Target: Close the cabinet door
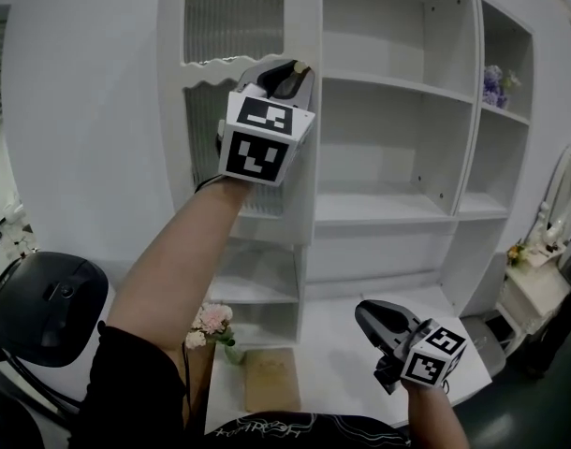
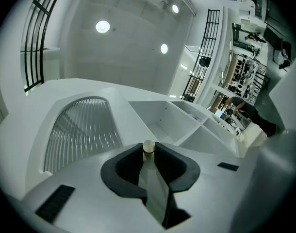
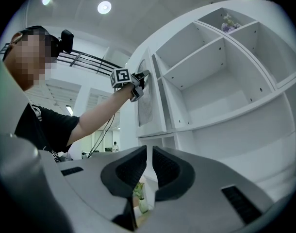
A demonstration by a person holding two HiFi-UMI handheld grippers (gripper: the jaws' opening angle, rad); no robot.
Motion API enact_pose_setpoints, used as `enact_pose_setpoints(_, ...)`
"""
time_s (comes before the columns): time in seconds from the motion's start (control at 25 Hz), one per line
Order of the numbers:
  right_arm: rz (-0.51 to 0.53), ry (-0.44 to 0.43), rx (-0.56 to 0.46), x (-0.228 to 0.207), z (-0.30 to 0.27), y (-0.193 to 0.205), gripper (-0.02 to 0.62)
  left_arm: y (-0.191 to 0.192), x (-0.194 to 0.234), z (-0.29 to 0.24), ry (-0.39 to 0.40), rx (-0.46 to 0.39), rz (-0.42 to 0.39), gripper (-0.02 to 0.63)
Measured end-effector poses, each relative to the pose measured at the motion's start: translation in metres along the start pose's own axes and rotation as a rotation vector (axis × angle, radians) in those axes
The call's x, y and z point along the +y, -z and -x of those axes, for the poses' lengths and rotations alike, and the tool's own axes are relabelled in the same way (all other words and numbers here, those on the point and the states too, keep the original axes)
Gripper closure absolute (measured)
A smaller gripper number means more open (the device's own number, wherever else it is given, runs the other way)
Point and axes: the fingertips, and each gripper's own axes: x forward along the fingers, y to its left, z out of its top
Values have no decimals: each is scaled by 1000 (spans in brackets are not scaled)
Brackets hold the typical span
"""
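Here the left claw is clamped on the small round knob at the edge of the ribbed-glass cabinet door, left of the open shelves. Lower down, the right claw hangs empty, its jaws a narrow slit apart.

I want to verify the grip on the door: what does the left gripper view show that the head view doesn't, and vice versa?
Only the left gripper view shows plainly that the left gripper is closed on the small round knob. Only the head view shows the right gripper, low and empty, plus pink flowers and purple flowers. Both show the cabinet door with its ribbed panel and the open white shelves.
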Motion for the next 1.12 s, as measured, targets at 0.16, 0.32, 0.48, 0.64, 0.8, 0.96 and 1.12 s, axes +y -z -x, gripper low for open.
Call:
enact_pose_setpoints(0.16,-9,-12,-2,-11,1,3,532,10,-1,-12,-28,38,-11,519)
enact_pose_setpoints(0.32,-19,-37,-21,-17,2,-1,532,19,0,-23,-53,77,-51,518)
enact_pose_setpoints(0.48,-7,-47,-26,-20,4,-4,532,27,2,-34,-68,115,-44,518)
enact_pose_setpoints(0.64,-18,-52,-27,-24,9,-4,532,37,5,-43,-80,157,-33,518)
enact_pose_setpoints(0.8,-19,-40,-39,-27,17,-6,532,40,6,-47,-93,169,-52,520)
enact_pose_setpoints(0.96,-28,-33,-36,-26,22,-1,532,40,5,-47,-99,170,-46,520)
enact_pose_setpoints(1.12,-22,-33,-40,-19,26,-5,532,40,6,-46,-67,196,-32,520)
